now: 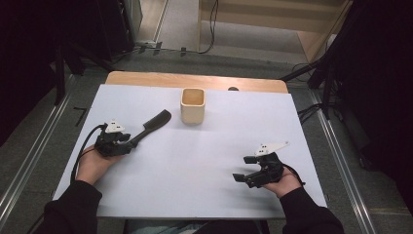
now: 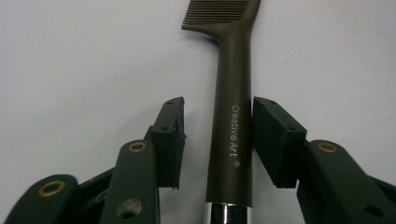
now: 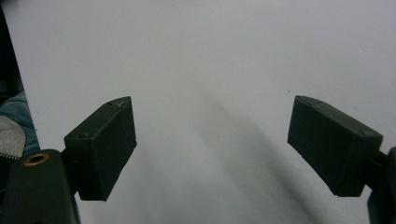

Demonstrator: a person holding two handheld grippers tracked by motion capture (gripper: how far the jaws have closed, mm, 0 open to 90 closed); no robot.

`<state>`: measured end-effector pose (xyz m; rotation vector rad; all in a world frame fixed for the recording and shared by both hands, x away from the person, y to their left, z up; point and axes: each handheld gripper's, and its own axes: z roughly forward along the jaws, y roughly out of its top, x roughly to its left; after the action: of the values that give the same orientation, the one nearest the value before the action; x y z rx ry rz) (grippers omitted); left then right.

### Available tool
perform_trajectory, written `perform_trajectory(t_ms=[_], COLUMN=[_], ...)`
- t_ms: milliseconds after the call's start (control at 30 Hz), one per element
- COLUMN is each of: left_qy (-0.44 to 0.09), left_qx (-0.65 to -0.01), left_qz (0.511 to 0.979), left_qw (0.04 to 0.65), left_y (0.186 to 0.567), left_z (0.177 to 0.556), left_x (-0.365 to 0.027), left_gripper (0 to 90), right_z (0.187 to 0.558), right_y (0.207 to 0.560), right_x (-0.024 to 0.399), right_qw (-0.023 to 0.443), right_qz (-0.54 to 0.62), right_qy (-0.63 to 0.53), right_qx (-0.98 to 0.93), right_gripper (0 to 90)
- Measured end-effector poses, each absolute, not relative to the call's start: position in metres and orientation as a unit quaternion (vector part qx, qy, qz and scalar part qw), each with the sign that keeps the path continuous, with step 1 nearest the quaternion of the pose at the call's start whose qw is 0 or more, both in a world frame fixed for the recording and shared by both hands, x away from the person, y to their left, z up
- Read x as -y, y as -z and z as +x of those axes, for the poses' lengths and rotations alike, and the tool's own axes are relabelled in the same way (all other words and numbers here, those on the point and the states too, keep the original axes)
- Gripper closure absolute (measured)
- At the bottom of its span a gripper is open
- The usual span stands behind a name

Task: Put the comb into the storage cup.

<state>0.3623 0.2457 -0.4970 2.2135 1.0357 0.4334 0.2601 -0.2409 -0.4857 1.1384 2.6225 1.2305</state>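
A dark brown comb (image 1: 153, 124) lies on the white table sheet (image 1: 195, 195), its teeth pointing toward the far side. In the left gripper view its handle (image 2: 233, 84) reads "Creative Art" and ends in a chrome band. My left gripper (image 1: 130, 142) straddles that handle, and its jaws (image 2: 217, 105) stand part open. The right pad (image 2: 275, 140) is at the handle's edge, while a gap shows between the handle and the left pad (image 2: 170, 135). My right gripper (image 1: 240, 168) rests at the right of the sheet, wide open (image 3: 210, 116) with only bare sheet between its pads.
A square, light wooden cup (image 1: 192, 105) stands upright at the far middle of the sheet, just right of the comb's teeth. The wooden table edge (image 1: 146, 78) shows behind it. Dark stands and cables ring the table.
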Motion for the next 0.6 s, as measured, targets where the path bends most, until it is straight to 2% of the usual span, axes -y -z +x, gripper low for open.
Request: perform_trajectory(t_ms=[233,600], left_qy=[-0.157,-0.150], left_qx=[-0.391,-0.392], left_qz=[0.845,0.844], left_qw=[0.330,0.333], left_y=[0.4971,0.4970], left_z=[0.3626,0.3630], left_x=[-0.2452,-0.2451], left_gripper=[68.4,72.7], right_z=[0.2601,0.2599], right_y=[0.4857,0.4857], right_x=[0.2410,0.2411], right_qw=[0.015,0.016], right_qz=[0.366,0.367], right_qy=[-0.395,-0.395], right_qx=[-0.843,-0.842], right_gripper=[13.6,13.6])
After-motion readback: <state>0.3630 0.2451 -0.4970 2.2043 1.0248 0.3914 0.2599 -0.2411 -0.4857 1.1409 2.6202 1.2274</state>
